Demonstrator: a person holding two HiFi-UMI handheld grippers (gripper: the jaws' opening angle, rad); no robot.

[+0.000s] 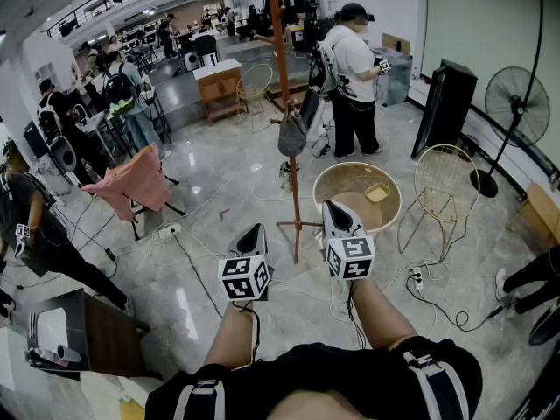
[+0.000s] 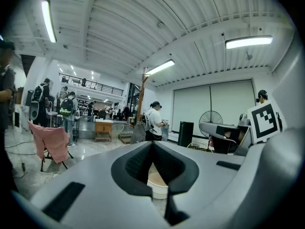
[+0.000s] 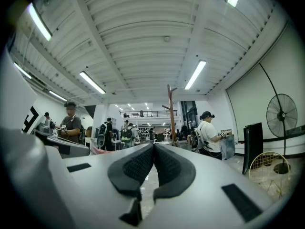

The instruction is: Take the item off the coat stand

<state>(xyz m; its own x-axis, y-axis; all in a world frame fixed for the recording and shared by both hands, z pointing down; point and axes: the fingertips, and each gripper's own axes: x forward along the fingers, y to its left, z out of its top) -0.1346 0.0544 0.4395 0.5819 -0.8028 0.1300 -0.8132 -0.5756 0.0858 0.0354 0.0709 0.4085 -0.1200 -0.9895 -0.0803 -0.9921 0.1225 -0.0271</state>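
Head view: a dark bag (image 1: 292, 135) hangs partway up the wooden coat stand (image 1: 282, 51). The left claw (image 1: 253, 232) and right claw (image 1: 333, 208) sit well short of it, each pinched together on nothing.

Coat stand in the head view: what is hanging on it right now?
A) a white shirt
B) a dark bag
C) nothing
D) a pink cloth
B: a dark bag hangs partway up the coat stand. The pink cloth is draped over a seat well off to its left.
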